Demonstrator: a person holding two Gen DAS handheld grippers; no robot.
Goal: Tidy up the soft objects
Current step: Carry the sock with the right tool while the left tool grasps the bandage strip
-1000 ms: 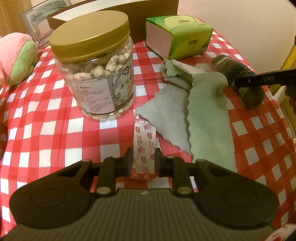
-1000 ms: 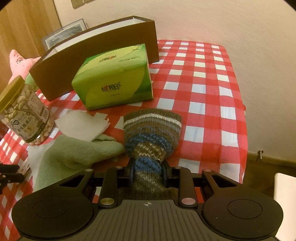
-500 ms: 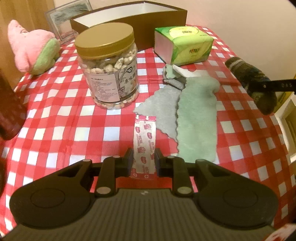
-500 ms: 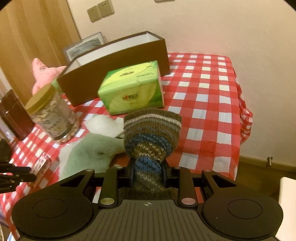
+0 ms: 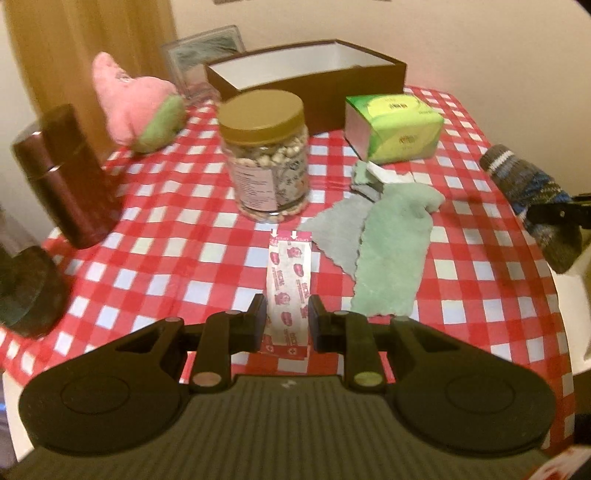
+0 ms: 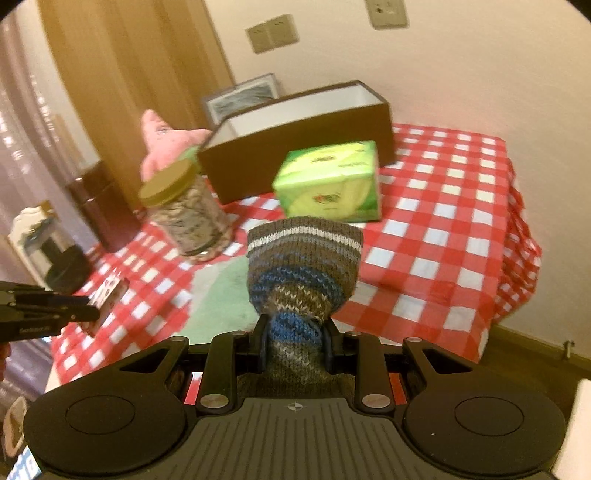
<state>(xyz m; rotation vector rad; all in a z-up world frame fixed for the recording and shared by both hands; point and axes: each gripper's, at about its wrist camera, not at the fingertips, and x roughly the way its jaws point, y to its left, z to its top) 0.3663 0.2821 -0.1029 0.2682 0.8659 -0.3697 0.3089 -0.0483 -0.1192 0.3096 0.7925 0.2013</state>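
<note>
Red and white squares cover the cloth (image 5: 177, 206) on the desk, and the cloth hangs down over the edge on the far side. Cream walls stand behind the desk, with light switches (image 6: 273, 33) up high and a wooden door panel (image 6: 122, 74) to one side. At the back of the desk sits a brown box (image 5: 310, 85) with a white inside and no lid. Near it lies a green tissue pack (image 5: 395, 127). A pink and green plush toy (image 5: 140, 107) rests by a picture frame (image 5: 207, 55) that leans on the wall. A clear jar (image 5: 267, 162) full of nuts with a gold lid stands in the middle. A dark red tin (image 5: 62, 173) stands at the side. Green cloths (image 5: 384, 254) lie flat and rumpled on the desk, with a bit of white tissue (image 5: 388, 175) next to them. The left gripper (image 5: 288, 314) is closed on a small snack packet (image 5: 290, 280) and holds it up off the desk. The right gripper (image 6: 295, 332) is closed on a striped knit sock (image 6: 303, 266) in brown, blue and white, and holds it in the air above the green cloths.
</note>
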